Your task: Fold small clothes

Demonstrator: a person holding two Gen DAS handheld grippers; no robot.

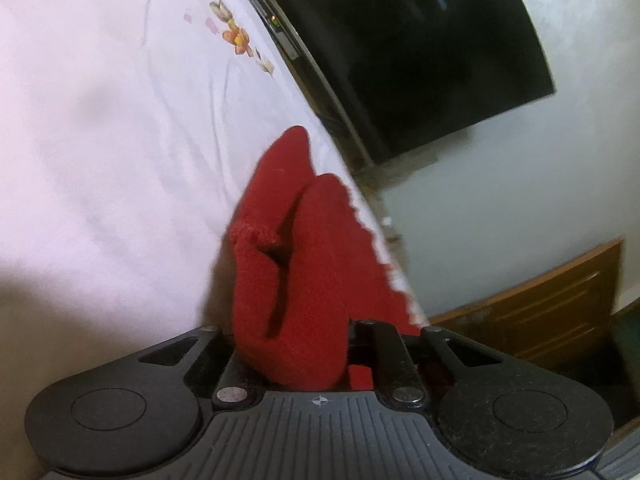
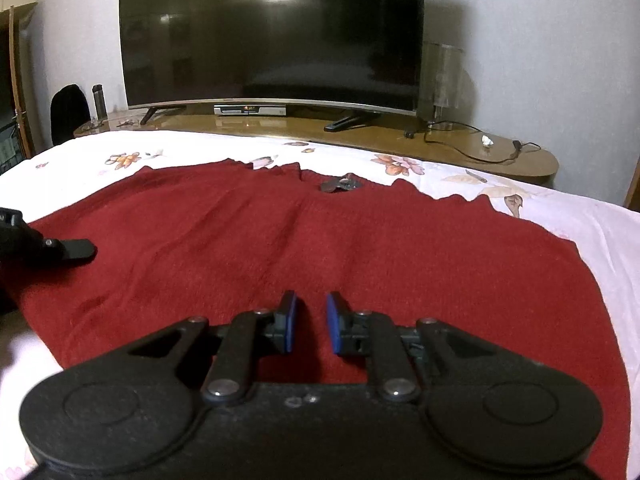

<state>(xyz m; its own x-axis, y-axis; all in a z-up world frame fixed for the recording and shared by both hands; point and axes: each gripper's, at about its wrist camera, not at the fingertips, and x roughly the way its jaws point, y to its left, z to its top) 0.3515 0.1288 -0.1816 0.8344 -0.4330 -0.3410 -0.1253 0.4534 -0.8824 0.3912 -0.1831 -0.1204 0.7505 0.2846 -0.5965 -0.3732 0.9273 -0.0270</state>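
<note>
Right gripper point(image 2: 311, 326): blue pads slightly apart, holding nothing, above red knit garment point(image 2: 280, 248) | garment: spread on floral bedsheet point(image 2: 560, 216) | left gripper point(image 1: 308, 364): clamped on bunched garment edge | television point(image 2: 272, 32) behind.

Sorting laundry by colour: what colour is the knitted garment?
Dark red knitted garment, clearest in the right wrist view.

**No readable text**

No legible words, brands or numbers in either view. Set-top box point(image 2: 250, 110) ahead under the TV point(image 2: 272, 32) has a lit display, too small to read. Garment tag point(image 2: 340, 184) ahead: print unreadable.
</note>
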